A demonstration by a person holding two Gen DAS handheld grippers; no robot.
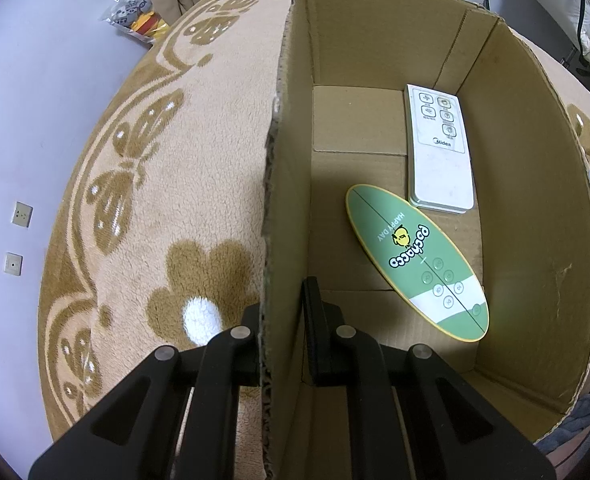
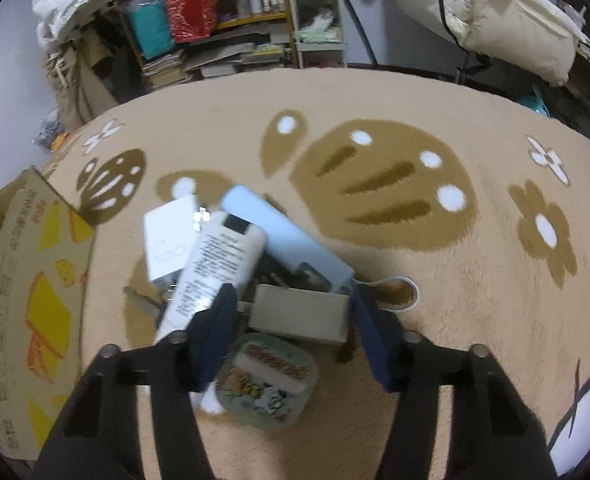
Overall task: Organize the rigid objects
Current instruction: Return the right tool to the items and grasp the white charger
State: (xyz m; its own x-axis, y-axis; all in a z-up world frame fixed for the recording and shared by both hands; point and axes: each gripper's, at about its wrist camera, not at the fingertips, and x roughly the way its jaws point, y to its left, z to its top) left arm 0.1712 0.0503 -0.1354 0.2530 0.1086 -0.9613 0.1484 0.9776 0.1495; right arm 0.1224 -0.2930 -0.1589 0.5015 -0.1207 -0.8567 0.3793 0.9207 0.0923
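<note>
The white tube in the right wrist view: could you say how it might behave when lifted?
The white tube looks rounded and smooth, so it may slip or roll. It lies propped across the pale blue case and other things, so lifting could shift the pile.

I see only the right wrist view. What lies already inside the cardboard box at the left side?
Observer: Two things lie on its floor: a white remote and a green oval remote.
Operator: Where is the left tool?
Observer: The left tool straddles a wall of the cardboard box, one finger inside and one outside.
Operator: Is there room for more?
Observer: Yes, the floor strip between that wall and the remotes is bare.
</note>
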